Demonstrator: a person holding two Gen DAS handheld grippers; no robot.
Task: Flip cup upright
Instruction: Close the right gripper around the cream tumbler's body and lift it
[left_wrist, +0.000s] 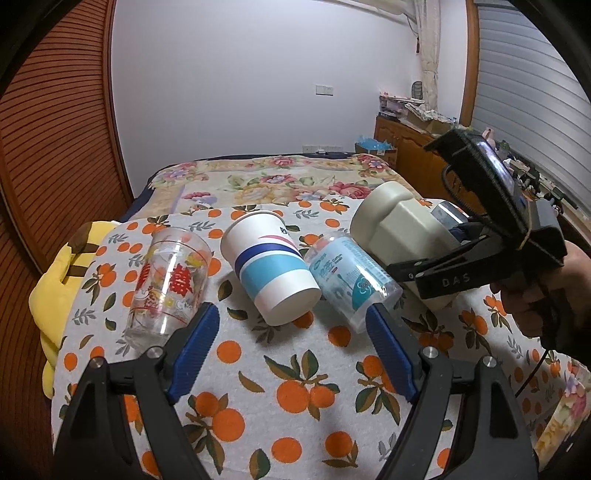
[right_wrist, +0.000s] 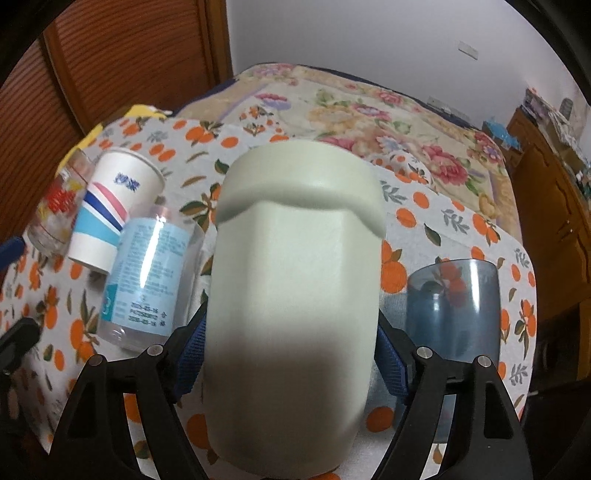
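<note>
My right gripper is shut on a cream plastic cup, which fills the middle of the right wrist view; the cup is tilted on its side above the cloth at the right of the left wrist view. My left gripper is open and empty, low over the cloth. Ahead of it lie a paper cup with blue stripes, a clear glass with red print and a clear labelled plastic cup, all on their sides.
An orange-patterned cloth covers the surface, on a floral bedspread. A blue translucent cup stands to the right of the cream cup. A yellow cushion sits at the left edge. Wooden cabinets stand at the far right.
</note>
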